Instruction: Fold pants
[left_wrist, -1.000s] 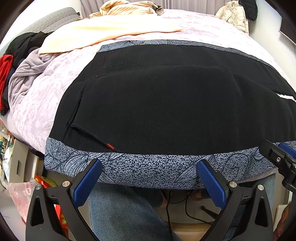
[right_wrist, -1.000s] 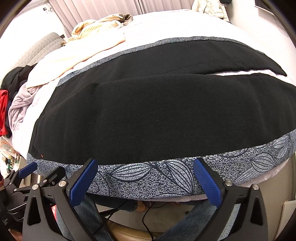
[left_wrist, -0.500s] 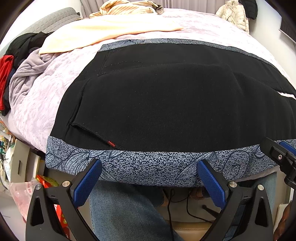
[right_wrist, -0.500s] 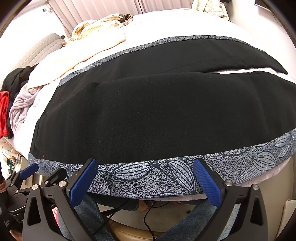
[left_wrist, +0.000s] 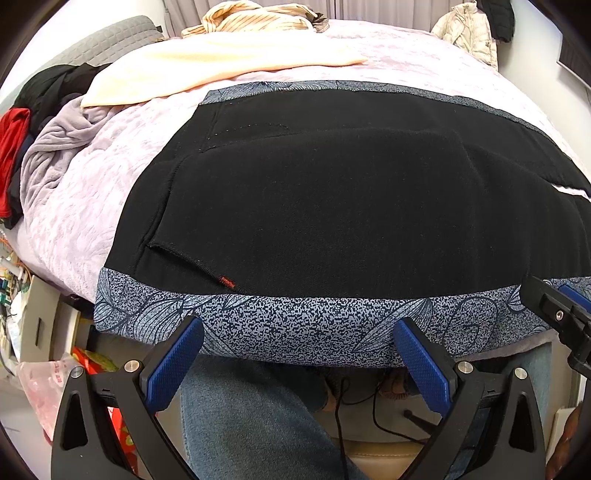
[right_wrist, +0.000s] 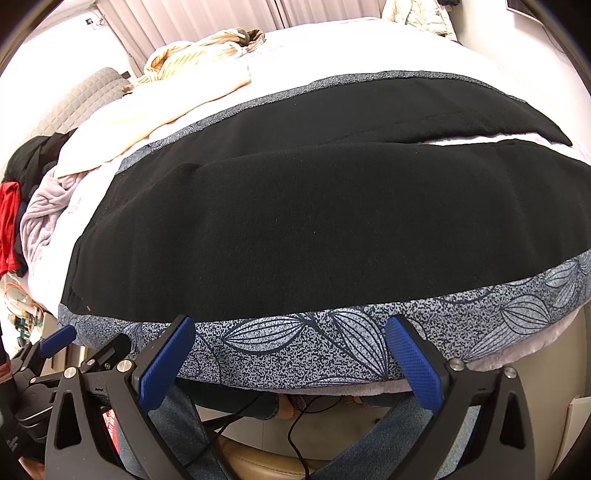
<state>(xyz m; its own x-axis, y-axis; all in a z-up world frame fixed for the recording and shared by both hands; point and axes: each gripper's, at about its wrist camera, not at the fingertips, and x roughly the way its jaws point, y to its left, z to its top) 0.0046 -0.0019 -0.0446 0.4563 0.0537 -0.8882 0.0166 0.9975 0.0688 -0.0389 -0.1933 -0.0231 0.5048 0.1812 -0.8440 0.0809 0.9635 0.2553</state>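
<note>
Black pants (left_wrist: 332, 206) with a blue leaf-print side band (left_wrist: 295, 325) lie spread flat across the bed, also in the right wrist view (right_wrist: 314, 221). The near printed band (right_wrist: 314, 347) hangs at the bed's front edge. My left gripper (left_wrist: 299, 354) is open and empty just in front of that band, near the pocket end. My right gripper (right_wrist: 291, 350) is open and empty in front of the band further right. The right gripper shows at the right edge of the left wrist view (left_wrist: 561, 317). The left gripper shows at the lower left of the right wrist view (right_wrist: 59, 354).
A cream blanket (left_wrist: 207, 70) and a striped garment (left_wrist: 255, 14) lie at the far side of the lilac bed cover (left_wrist: 92, 206). A grey throw (left_wrist: 48, 147), red cloth (left_wrist: 11, 155) and black clothes pile at the left. The person's jeans (left_wrist: 251, 424) and cables are below.
Both grippers have edged slightly closer to the near printed band and a little lower. Both stay open. The pants have not moved.
</note>
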